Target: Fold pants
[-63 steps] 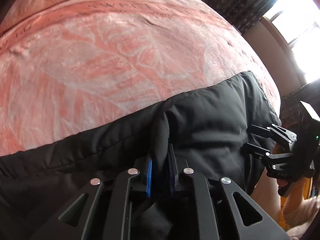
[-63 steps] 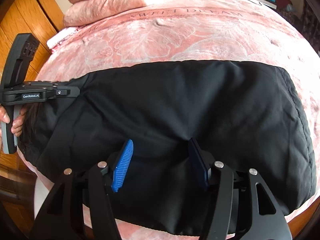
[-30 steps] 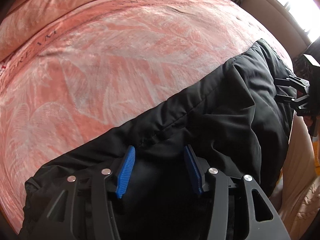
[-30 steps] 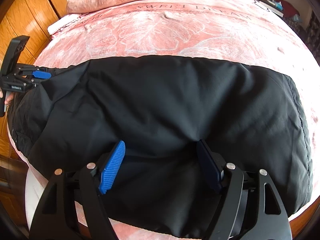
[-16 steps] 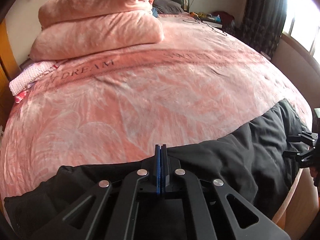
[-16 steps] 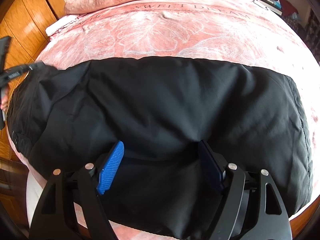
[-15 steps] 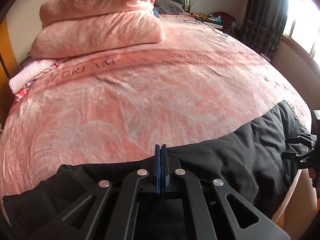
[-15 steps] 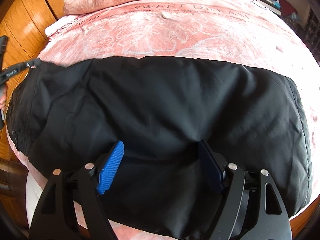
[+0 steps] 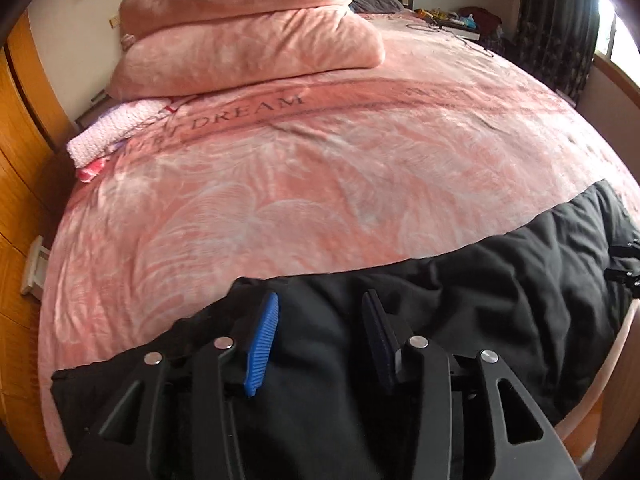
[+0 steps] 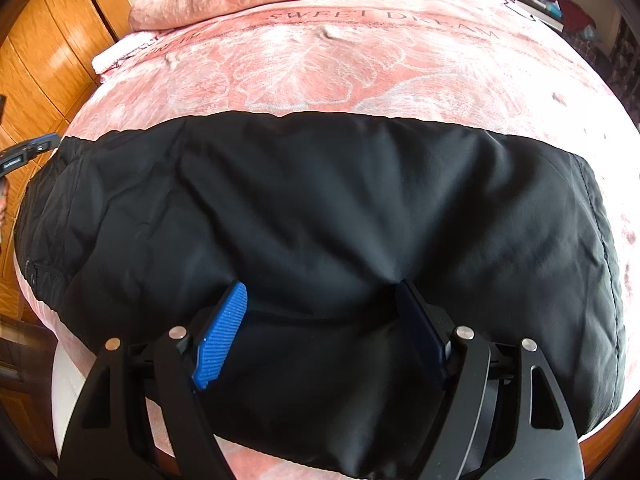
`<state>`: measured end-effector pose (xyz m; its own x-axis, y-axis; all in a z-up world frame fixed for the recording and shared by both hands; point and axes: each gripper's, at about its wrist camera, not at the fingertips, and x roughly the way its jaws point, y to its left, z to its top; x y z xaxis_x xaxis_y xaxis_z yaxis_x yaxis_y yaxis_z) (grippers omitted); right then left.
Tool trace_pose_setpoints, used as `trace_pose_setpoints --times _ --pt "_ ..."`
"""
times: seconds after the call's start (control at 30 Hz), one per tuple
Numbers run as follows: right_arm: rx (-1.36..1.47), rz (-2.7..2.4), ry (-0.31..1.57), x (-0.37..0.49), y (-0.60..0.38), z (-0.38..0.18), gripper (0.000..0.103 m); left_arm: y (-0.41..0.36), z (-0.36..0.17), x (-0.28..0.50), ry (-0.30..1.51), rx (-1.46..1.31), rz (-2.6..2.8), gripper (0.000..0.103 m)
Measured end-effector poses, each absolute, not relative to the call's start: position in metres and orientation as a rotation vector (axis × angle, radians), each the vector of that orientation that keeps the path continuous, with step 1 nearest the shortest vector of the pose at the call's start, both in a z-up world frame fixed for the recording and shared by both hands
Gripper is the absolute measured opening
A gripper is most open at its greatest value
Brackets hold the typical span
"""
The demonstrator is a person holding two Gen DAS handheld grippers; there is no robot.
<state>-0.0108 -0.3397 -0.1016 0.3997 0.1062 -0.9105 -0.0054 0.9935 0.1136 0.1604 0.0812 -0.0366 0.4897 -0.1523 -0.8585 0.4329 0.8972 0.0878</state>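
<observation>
**Left release done; pants folded once along the near edge of the bed**

My left hand-held gripper (image 9: 318, 334) had just been opening: half a second earlier its blue pads were pressed together above the cloth, and a second before that they stood apart. Its jaws now stood spread over the black pants (image 10: 320, 220), with fabric below and between the pads but none pinched. Compared with the earlier left-wrist views, the camera looked higher up the bed, toward the pillows. I read this as let-go finished on the left side.

My right hand-held gripper (image 10: 322, 330) stood wide, as in the earlier frames. Its pads dented the cloth on either side of a low ridge; no clamp on it that I could see.

Pants lay as a broad black band across the near edge of the bed (image 9: 320, 168), fairly flat, shallow creases. Judgement: one fold in place, a further fold probably left.

Surface: pink plush bedspread with lettering. Room: two stacked pink pillows (image 9: 248, 28) at the head, a folded pale knit (image 9: 110, 132) beside them, wooden cabinets (image 10: 52, 40) on the left, dark curtains (image 9: 556, 32) by a bright window.
</observation>
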Motion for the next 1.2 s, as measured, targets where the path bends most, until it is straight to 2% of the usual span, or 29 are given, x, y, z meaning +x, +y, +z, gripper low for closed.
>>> trace_pose_setpoints --times 0.17,0.23,0.3,0.37,0.4,0.43,0.47,0.53,0.63,0.8,0.87,0.97,1.0,1.07,1.2 --pt "0.079 0.044 1.157 -0.009 -0.333 -0.103 0.084 0.096 -0.06 0.177 1.054 0.413 -0.308 0.053" --pt "0.076 0.042 1.163 -0.008 -0.33 -0.102 0.084 0.096 -0.068 0.185 1.067 0.405 -0.323 0.068" --pt "0.073 0.043 1.17 -0.007 -0.33 -0.102 0.084 0.097 -0.074 0.191 1.07 0.405 -0.32 0.078" --pt "0.071 0.045 1.176 -0.006 -0.329 -0.102 0.084 0.098 -0.08 0.199 1.09 0.373 -0.339 0.08" --pt "0.071 0.045 1.179 -0.006 -0.329 -0.102 0.084 0.1 -0.083 0.2 1.1 0.347 -0.348 0.075" --pt "0.069 0.044 1.181 -0.005 -0.329 -0.103 0.084 0.101 -0.087 0.203 1.122 0.312 -0.358 0.052" --pt "0.067 0.043 1.182 -0.005 -0.329 -0.103 0.084 0.102 -0.089 0.204 1.143 0.293 -0.351 0.048" --pt "0.065 0.039 1.182 -0.004 -0.328 -0.104 0.084 0.106 -0.088 0.205 1.143 0.259 -0.319 0.028" --pt "0.063 0.035 1.182 -0.002 -0.326 -0.104 0.085 0.122 -0.079 0.206 1.135 0.142 -0.313 0.02" --pt "0.042 0.031 1.188 0.003 -0.322 -0.108 0.086 0.12 -0.086 0.205 1.12 0.162 -0.3 0.024" --pt "0.039 0.026 1.192 0.004 -0.321 -0.108 0.086 0.118 -0.082 0.204 1.115 0.167 -0.281 0.031" --pt "0.055 0.031 1.194 0.002 -0.324 -0.106 0.085 0.126 -0.066 0.195 1.075 0.108 -0.253 0.05" --pt "0.061 0.032 1.192 0.0 -0.325 -0.105 0.084 0.128 -0.057 0.186 1.043 0.094 -0.226 0.053" --pt "0.078 0.029 1.179 -0.006 -0.329 -0.1 0.078 0.128 -0.04 0.163 0.984 0.053 -0.217 0.053" --pt "0.174 0.06 1.143 -0.018 -0.338 -0.089 0.077 0.097 -0.027 0.11 0.958 -0.052 -0.283 0.053"
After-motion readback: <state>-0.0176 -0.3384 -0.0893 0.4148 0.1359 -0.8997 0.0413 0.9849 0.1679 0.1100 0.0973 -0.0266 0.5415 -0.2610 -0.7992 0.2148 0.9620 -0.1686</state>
